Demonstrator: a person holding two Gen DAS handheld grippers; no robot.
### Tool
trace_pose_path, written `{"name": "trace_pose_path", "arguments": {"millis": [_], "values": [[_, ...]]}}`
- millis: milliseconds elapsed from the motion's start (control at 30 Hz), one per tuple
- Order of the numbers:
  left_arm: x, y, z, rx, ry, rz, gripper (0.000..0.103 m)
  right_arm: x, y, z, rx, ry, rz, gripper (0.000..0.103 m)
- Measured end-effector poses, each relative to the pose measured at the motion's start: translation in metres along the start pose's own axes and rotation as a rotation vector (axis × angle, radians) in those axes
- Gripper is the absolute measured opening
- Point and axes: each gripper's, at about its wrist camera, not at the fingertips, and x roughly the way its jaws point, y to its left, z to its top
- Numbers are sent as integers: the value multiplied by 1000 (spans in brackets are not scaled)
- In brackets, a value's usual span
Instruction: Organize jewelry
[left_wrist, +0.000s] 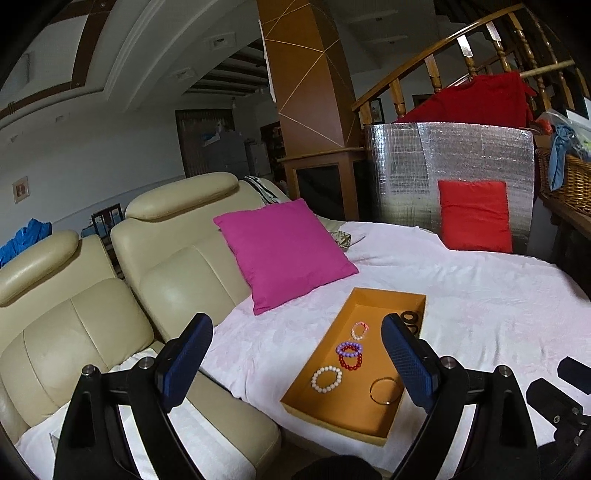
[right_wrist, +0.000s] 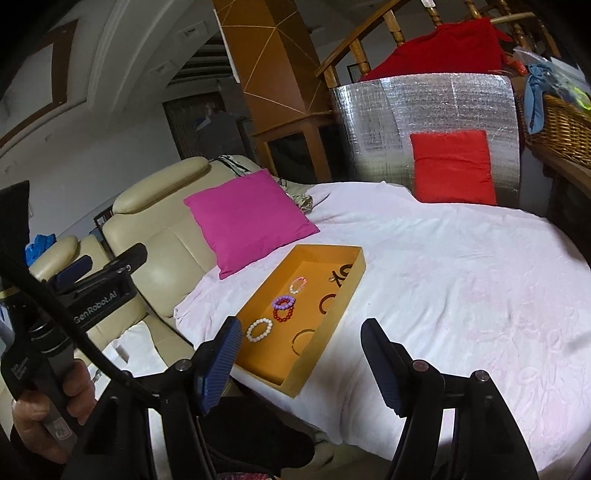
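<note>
Both claws hang above the near edge of the bed, and neither carries anything. The left claw (left_wrist: 297, 354) has its blue ribbed pads spread wide apart, empty air between them, framing the shallow orange rectangular tray (left_wrist: 295, 393) that lies on the pale pink bedsheet (left_wrist: 480, 314). The right claw (right_wrist: 301, 360) also stands parted with nothing between its pads, the gap a little narrower than the left's, and the tray's near corner sits just beyond its left pad. Inside the tray, the jewelry is laid out: a white beaded bracelet (left_wrist: 326, 379) nearest, a thin gold bangle (left_wrist: 384, 391) beside it, then a red beaded bracelet (left_wrist: 351, 361) with a purple beaded bracelet (left_wrist: 348, 348) overlapping its top edge, and a small pink and white beaded bracelet (left_wrist: 359, 330) farther back. Dark rings (left_wrist: 409, 318) sit at the far right end of the tray, partly hidden behind the left claw's right pad. A magenta square cushion (left_wrist: 284, 254) leans against the cream leather sofa back (left_wrist: 177, 258), just beyond the tray. A red cushion (left_wrist: 474, 216) stands well apart at the far side of the bed, propped against a silver foil panel (left_wrist: 461, 158). In the right wrist view, a hand (right_wrist: 51, 410) grips the left device's handle at lower left.
</note>
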Motion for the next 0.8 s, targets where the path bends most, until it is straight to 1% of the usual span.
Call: {"name": "trace_pose_path", "arguments": {"millis": [200,467,800], "values": [[-18,9,2,-15,-31,21,93,-16,19,-3,-38,-12,1,71],[-38,11,6,-9,-76,36,94,-22,29,-3,-52,-1,-21,71],[-38,16,7,-21,-83,46,96,-23,33,-4,-67,-1,-34,72]]}}
